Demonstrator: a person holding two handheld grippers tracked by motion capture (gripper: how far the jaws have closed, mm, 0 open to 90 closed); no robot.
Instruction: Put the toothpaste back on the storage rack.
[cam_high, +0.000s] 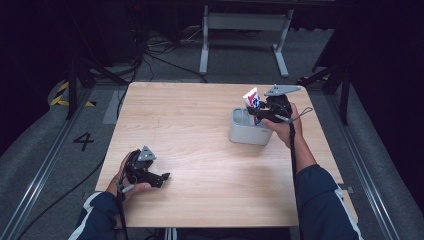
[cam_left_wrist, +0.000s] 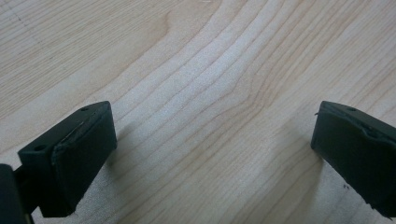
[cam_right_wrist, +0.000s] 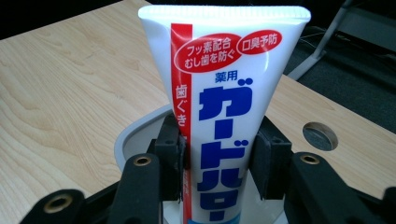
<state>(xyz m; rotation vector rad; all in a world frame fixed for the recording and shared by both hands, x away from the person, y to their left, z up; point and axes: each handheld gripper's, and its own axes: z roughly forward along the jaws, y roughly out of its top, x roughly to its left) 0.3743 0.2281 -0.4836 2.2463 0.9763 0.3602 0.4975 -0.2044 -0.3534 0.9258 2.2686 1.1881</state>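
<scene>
A white toothpaste tube (cam_high: 251, 101) with a red stripe and blue lettering stands upright over a grey-white cup (cam_high: 246, 131) at the table's right. My right gripper (cam_high: 260, 116) is shut on the tube. In the right gripper view the tube (cam_right_wrist: 224, 102) rises between the two black pads (cam_right_wrist: 169, 158), with the cup's rim (cam_right_wrist: 126, 140) behind and below it. My left gripper (cam_high: 161, 179) rests low near the table's front left. Its pads (cam_left_wrist: 74, 158) stand wide open over bare wood with nothing between them.
The wooden table (cam_high: 200, 150) has a round hole (cam_right_wrist: 320, 136) near its right side. A metal stand (cam_high: 245, 30) and cables lie on the floor beyond the table. A floor rail (cam_high: 50, 150) runs along the left.
</scene>
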